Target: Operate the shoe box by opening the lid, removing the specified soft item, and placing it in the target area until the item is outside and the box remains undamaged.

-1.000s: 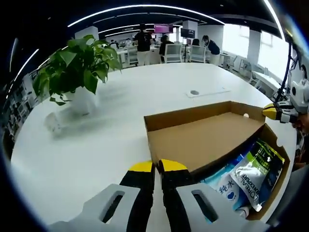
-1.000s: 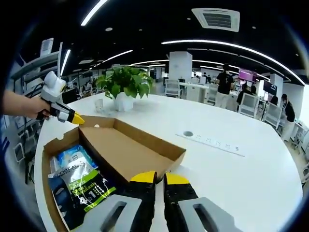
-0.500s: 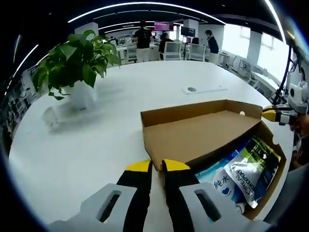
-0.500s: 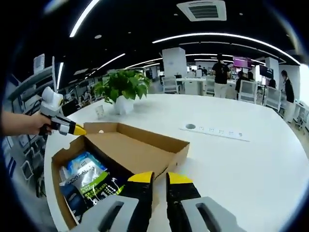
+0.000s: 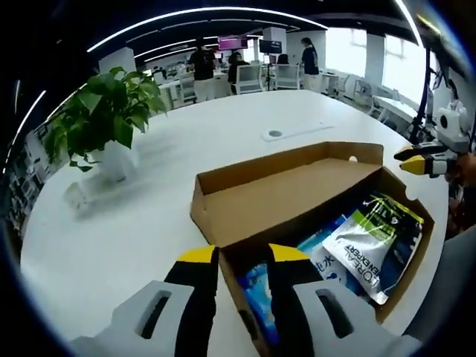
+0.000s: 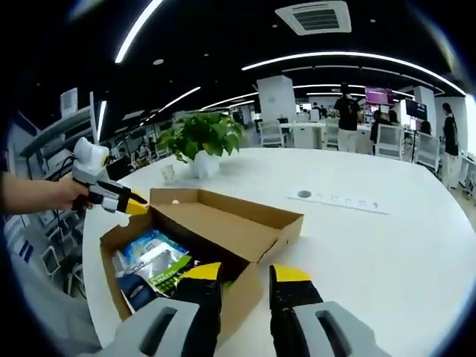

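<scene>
Shoe box point(image 5: 297, 195) is seen lying on the white surface point(image 5: 149, 201) just ahead of the left gripper point(image 5: 243, 255), lid point(image 5: 290, 186) folded back open. Its long axis is read as running from the near corner, between the jaws, away to the upper right in the left gripper view. Soft pouches are packed inside: a green and silver pouch point(image 5: 375, 239) printed "L'OREAL PARIS", probably with "MEN EXPERT" below, though the print is small. Beside it a blue and white pack point(image 5: 321, 258) is marked with Chinese characters, "纯水" as far as can be read.

Left gripper jaws are held a little apart, astride the box's near corner, nothing clamped. Right gripper point(image 6: 245, 272) jaws are likewise parted, nothing gripped, the box's near corner point(image 6: 245, 279) just ahead between them. In the right gripper view the left gripper point(image 6: 132, 201) is noted at the box's far left edge, held in a hand point(image 6: 65, 192). A potted plant point(image 5: 104, 123) is noted well beyond the box.
</scene>
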Action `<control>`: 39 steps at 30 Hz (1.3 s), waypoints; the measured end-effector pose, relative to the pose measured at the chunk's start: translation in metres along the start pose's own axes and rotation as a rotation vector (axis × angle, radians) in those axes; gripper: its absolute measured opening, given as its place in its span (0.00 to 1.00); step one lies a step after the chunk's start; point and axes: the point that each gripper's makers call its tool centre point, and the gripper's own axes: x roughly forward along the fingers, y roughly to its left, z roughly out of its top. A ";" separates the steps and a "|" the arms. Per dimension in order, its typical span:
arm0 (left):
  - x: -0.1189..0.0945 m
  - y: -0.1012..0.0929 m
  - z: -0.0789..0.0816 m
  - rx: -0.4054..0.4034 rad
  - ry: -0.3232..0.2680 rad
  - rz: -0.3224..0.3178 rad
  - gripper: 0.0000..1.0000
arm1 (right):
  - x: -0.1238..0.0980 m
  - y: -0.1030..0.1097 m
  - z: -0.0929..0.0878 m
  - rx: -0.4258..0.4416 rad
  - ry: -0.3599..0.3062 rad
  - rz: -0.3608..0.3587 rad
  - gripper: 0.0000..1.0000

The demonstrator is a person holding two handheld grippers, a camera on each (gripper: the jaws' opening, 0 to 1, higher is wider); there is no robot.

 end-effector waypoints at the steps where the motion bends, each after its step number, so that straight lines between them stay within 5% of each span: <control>1: -0.001 -0.002 0.000 0.002 -0.001 -0.002 0.27 | -0.001 0.002 -0.001 0.000 0.003 0.003 0.22; 14: -0.007 -0.054 -0.011 -0.047 0.004 -0.144 0.33 | -0.016 0.033 -0.011 -0.026 0.010 0.065 0.34; 32: -0.008 -0.123 -0.047 -0.154 0.130 -0.378 0.34 | -0.033 0.062 -0.024 -0.072 0.010 0.105 0.41; 39: -0.006 -0.134 -0.053 -0.224 0.149 -0.421 0.30 | -0.036 0.068 -0.027 -0.079 0.007 0.120 0.41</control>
